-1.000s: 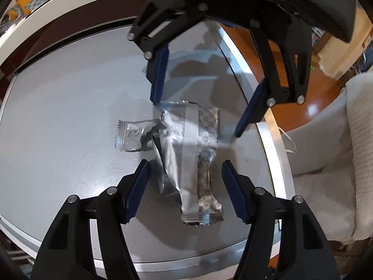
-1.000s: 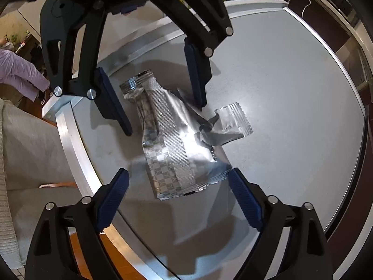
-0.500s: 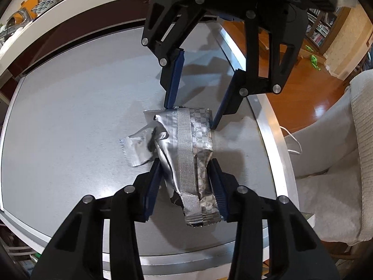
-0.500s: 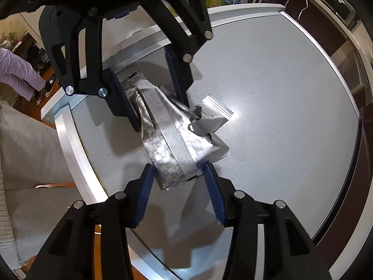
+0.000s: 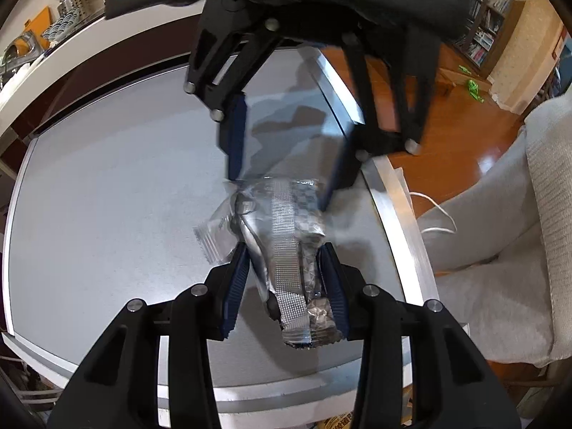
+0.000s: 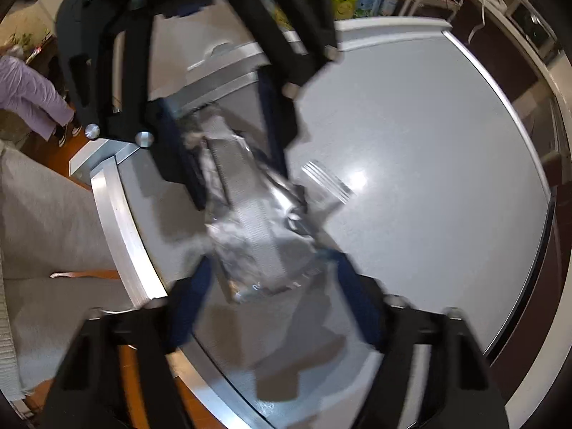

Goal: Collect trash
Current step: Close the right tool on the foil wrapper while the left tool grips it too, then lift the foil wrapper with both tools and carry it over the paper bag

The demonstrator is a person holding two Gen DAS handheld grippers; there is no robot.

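- The silver wrapper (image 5: 286, 239) lies on the grey table (image 5: 107, 196), near its metal edge, a small clear wrapper (image 5: 214, 239) touching it.
- Our left gripper (image 5: 284, 279) is clamped on its near end.
- Our right gripper (image 6: 271, 286) straddles the far end, jaws apart.
- We judge this the pickup; next, lift both wrappers clear.

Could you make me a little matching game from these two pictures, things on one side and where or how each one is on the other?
Things:
1. left gripper
2. right gripper
3. small clear wrapper
4. grey table

States:
A. open, fingers either side of the foil bag's end
B. beneath all the trash
C. shut on the foil bag
D. sticking out beside the foil bag, in no gripper

Pairs: 1-C, 2-A, 3-D, 4-B
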